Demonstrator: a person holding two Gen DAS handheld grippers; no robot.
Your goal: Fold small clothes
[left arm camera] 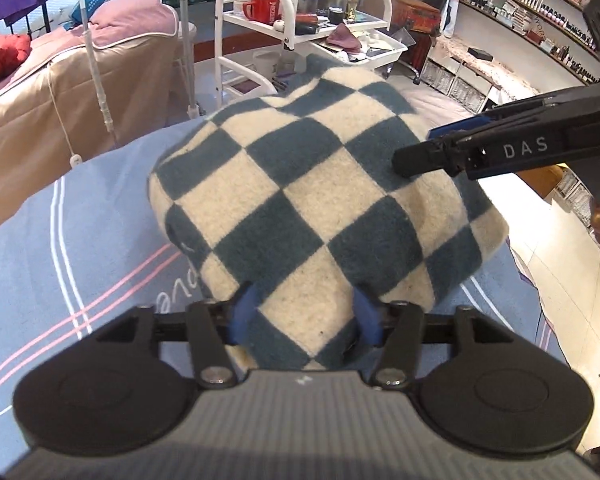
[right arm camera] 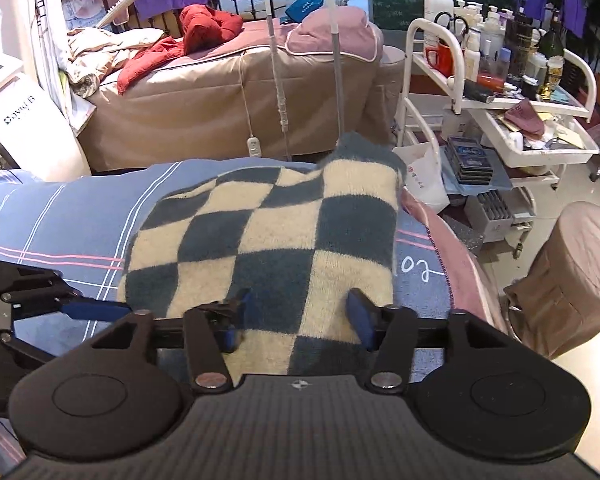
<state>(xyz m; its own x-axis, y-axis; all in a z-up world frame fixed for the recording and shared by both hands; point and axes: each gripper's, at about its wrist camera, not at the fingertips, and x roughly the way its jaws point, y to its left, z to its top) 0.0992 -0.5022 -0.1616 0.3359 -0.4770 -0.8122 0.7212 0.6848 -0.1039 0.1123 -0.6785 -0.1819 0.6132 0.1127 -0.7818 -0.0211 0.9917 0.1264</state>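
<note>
From the left wrist view, we see the checkered knit (left arm camera: 316, 200) lying on the blue striped sheet (left arm camera: 100, 232), bunched into a rounded, doubled-over heap rather than a flat packet. Our left gripper (left arm camera: 306, 316) sits at its near edge with the blue pads on either side of a fold of wool; the jaws stand partly apart, and we cannot tell whether the pads really pinch the cloth. The right gripper (left arm camera: 416, 160) comes in from the right, its tip resting on or just above the top of the knit (contact is hard to judge here).

From the right wrist view, the same knit (right arm camera: 276, 240) looks flatter, spread over the sheet (right arm camera: 60, 216), with its far corner lifted and curled near the bed's far edge. Our right gripper (right arm camera: 298, 312) hovers over the near edge, jaws wide apart, nothing clamped between them. The left gripper (right arm camera: 96, 312) shows at the left, beside the knit's left edge.

We judge the folding as under way: the cloth seems doubled at least once, but the edges are uneven and the far corner is loose, so squaring and a further fold likely remain.
</note>
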